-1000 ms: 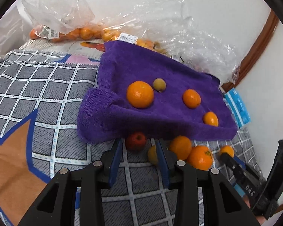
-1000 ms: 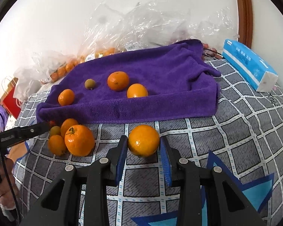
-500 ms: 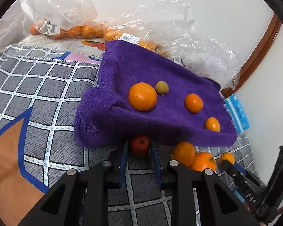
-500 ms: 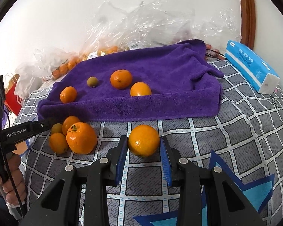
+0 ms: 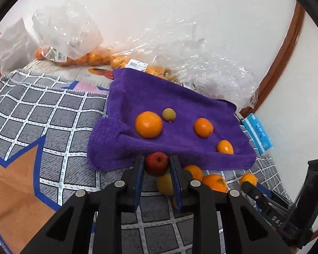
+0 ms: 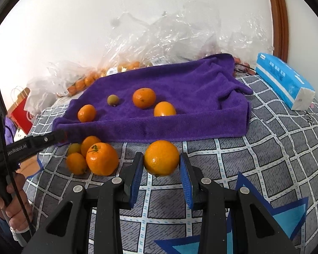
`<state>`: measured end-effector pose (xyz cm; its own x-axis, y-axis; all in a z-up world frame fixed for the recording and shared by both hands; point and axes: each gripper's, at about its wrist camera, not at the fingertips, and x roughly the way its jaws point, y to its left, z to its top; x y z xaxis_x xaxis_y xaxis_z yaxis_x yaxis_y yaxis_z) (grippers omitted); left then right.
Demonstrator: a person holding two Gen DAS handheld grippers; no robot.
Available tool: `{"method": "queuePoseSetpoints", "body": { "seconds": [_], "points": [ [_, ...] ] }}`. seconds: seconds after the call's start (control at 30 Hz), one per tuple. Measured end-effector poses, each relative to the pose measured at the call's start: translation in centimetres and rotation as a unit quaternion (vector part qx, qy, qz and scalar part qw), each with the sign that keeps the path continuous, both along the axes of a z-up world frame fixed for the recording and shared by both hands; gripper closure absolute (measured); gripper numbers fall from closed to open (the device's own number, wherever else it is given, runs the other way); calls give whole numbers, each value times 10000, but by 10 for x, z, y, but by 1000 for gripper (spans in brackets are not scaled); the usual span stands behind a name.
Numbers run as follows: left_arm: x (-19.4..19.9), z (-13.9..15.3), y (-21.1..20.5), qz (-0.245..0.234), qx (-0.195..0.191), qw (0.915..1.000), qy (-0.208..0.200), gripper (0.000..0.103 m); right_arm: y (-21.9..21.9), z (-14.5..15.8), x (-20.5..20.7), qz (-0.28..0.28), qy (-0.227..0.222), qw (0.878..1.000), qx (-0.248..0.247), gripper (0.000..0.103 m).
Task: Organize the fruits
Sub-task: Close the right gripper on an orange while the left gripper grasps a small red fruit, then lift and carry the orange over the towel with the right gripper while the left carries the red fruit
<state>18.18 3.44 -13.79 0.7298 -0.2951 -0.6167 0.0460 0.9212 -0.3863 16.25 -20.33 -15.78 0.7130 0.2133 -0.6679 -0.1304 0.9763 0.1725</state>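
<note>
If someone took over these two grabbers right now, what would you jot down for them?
Left gripper: shut on the small red apple, at the near edge of the purple towel.
Right gripper: shut on a large round orange, just short of the towel.
Done: three oranges and one small greenish fruit lie on the towel.
Left: place both held fruits, then the cluster of loose oranges on the checked cloth.

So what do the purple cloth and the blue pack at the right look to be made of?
Purple cloth: looks like microfibre or terry towel, matte, going by its fuzzy nap and soft, thick folded edges. Blue pack: glossy thin plastic wrap, probably around paper tissues; the film shines and a white, soft-looking end shows.
</note>
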Motion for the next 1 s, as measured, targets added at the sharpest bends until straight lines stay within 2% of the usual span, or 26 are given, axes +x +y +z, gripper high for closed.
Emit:
{"method": "queuePoseSetpoints", "body": {
  "seconds": [0.13,0.3,0.47,0.53,0.77,1.0],
  "points": [
    [-4,11,2,-43,-94,9999,33,80,3,6,3,-21,88,9999,-120,69],
    [-2,36,11,-37,-243,9996,-122,80,4,29,7,-41,-31,10000,18,69],
    [12,62,13,21,22,9997,-252,80,11,52,21,-102,-263,9996,-87,69],
    [18,66,13,20,5,9996,-282,80,14,59,27,-114,-375,9991,-133,69],
    [45,61,15,160,-18,9995,-255,80,23,72,58,-132,-589,9981,-119,69],
    [56,38,17,255,-73,9996,-138,80,23,58,82,-245,-644,9976,-113,69]
  ]
}}
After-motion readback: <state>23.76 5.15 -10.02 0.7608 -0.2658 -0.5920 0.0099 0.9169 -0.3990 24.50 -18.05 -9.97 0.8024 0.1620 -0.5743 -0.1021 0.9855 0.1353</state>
